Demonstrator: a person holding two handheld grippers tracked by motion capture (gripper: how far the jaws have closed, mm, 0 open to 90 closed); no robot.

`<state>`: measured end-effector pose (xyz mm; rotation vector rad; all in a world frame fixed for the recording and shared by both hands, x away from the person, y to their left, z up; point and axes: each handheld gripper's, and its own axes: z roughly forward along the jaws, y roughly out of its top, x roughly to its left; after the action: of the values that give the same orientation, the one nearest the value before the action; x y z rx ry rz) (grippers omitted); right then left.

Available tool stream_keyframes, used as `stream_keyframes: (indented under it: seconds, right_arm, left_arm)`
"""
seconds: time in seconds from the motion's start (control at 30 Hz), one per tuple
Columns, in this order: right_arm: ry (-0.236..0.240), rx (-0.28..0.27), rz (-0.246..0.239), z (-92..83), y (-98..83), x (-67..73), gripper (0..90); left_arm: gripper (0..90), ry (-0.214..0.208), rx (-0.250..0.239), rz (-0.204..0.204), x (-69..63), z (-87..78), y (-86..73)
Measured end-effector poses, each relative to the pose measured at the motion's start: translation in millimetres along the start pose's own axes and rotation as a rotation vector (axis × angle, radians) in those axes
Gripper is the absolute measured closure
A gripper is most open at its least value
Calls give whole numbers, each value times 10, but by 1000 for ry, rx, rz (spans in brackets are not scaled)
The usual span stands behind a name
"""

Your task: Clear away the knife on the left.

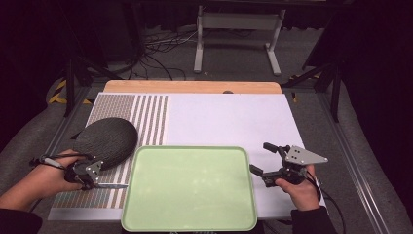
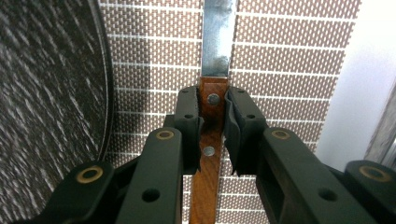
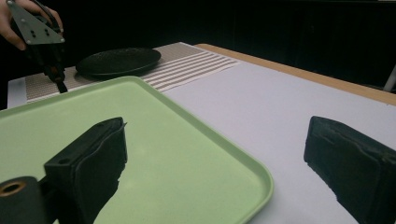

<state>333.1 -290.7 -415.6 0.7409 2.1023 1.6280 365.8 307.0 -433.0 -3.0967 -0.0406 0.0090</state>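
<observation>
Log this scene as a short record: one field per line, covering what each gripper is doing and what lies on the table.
left gripper: jaws closed on the knife handle
knife: wooden riveted handle, metal blade, lying flat on the placemat
placemat: brown and white woven stripes, at the table's left
plate: dark, round, on the placemat beside the knife
tray: pale green, nothing on it, in the middle near the person
right gripper: jaws wide open, nothing between them, beside the tray's right edge

The high view looks forward and down over the whole table. The left gripper view stares straight down, very close, at the striped placemat. The right gripper view looks low across the green tray, sharing tray and placemat with the high view.
</observation>
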Motion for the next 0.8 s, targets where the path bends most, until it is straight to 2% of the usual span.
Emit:
stream_keyframes:
  seconds: [0.07, 0.2, 0.23, 0.3, 0.43, 0.57, 0.63, 0.8]
  right_arm:
    - [12, -16, 20, -5, 3, -3, 72]
    - [12, -19, 18, -16, 6, -4, 74]
    - [12, -19, 19, -16, 5, -4, 74]
    - [16, -23, 20, -12, 7, -3, 74]
    - [25, -28, 22, -7, 10, 10, 74]
    - [24, -28, 24, -6, 10, 8, 74]
    - [23, -27, 27, -6, 10, 9, 74]
    - [20, -22, 24, -1, 8, 12, 75]
  left_arm:
    - [773, 0, 2, 3, 1, 0, 1]
    - [774, -2, 17, 7, 8, -9, -12]
    - [775, -3, 6, 0, 5, 0, -21]
    - [775, -12, 29, -6, 2, -3, -34]
    - [776, -29, 31, -21, -17, -31, -55]
    - [776, -34, 16, -52, -36, -87, -84]
    - [776, -42, 25, -67, -47, -125, -84]
    - [776, -44, -19, -121, -64, -257, -95]
